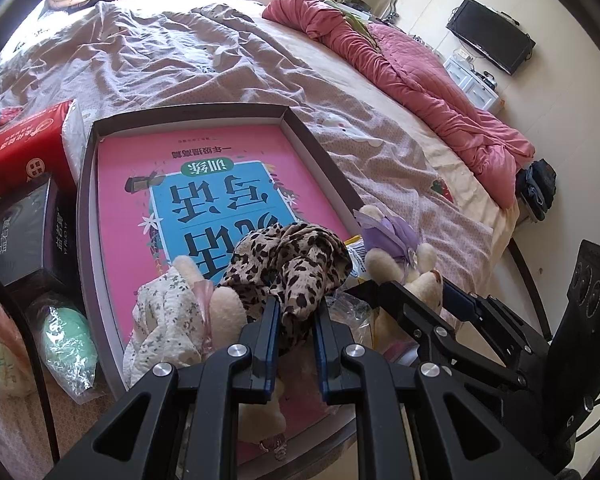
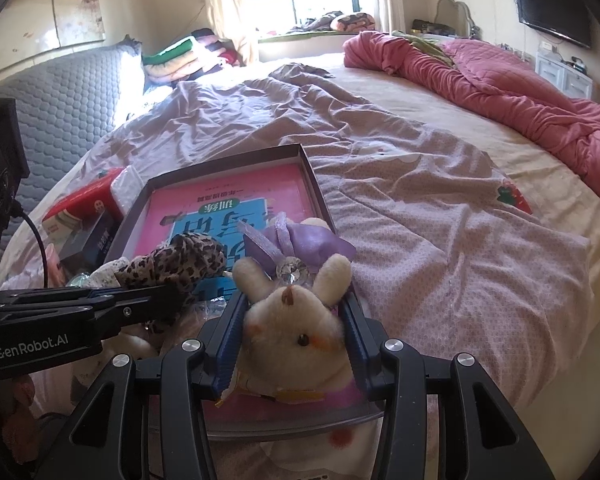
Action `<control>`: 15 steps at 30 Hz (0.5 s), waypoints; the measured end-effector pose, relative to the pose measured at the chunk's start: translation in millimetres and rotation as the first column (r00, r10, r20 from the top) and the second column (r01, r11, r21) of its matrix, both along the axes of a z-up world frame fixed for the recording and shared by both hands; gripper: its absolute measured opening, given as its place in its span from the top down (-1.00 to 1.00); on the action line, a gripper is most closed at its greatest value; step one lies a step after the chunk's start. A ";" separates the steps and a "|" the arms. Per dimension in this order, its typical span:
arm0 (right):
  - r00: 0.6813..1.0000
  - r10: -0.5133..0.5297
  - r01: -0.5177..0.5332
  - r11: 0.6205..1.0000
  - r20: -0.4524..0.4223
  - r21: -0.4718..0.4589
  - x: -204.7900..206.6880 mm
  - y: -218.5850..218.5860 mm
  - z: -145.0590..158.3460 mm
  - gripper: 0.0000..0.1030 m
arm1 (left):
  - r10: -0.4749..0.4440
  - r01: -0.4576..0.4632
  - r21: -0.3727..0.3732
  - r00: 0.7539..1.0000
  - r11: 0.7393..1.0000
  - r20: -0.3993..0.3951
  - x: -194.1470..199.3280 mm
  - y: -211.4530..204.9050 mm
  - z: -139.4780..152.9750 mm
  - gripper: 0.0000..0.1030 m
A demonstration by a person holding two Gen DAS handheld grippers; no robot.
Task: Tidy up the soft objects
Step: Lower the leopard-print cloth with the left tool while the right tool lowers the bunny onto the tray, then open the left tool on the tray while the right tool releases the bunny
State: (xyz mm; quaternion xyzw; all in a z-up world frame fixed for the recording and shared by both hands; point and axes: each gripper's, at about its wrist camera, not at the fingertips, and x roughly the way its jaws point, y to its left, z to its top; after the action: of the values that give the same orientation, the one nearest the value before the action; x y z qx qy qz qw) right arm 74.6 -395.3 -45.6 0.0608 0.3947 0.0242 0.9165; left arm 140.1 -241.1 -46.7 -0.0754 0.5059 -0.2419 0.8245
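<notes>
"GenRobot.AI" in white on the left tool (image 2: pixel 140 304) body. Dark box (image 1: pixel 28 232): "YIRUOYI" beside Chinese characters. Pink book (image 1: pixel 204 208) cover: large upside-down Chinese characters.

right gripper (image 2: pixel 294 332) clamping plush bunny (image 2: pixel 296 320), leopard-print cloth (image 2: pixel 180 260) in left gripper (image 2: pixel 172 300), over shallow box (image 2: pixel 312 184)

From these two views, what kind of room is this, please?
Most likely a home bedroom: a large bed with a rumpled sheet, a pink quilt bunched along its far side, and a television on the wall.
</notes>
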 end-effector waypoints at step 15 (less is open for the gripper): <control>1.000 0.000 -0.001 0.999 0.007 0.035 -3.8 -3.0 -1.1 -0.02 | -0.010 0.010 0.015 1.000 1.000 0.004 -2.8 0.0 0.1 0.70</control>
State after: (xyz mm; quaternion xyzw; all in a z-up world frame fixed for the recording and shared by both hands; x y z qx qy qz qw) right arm 70.8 -398.3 -46.7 0.0769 0.3910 0.0316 0.9166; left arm 137.3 -241.1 -46.6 -0.0663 0.5064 -0.2426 0.8248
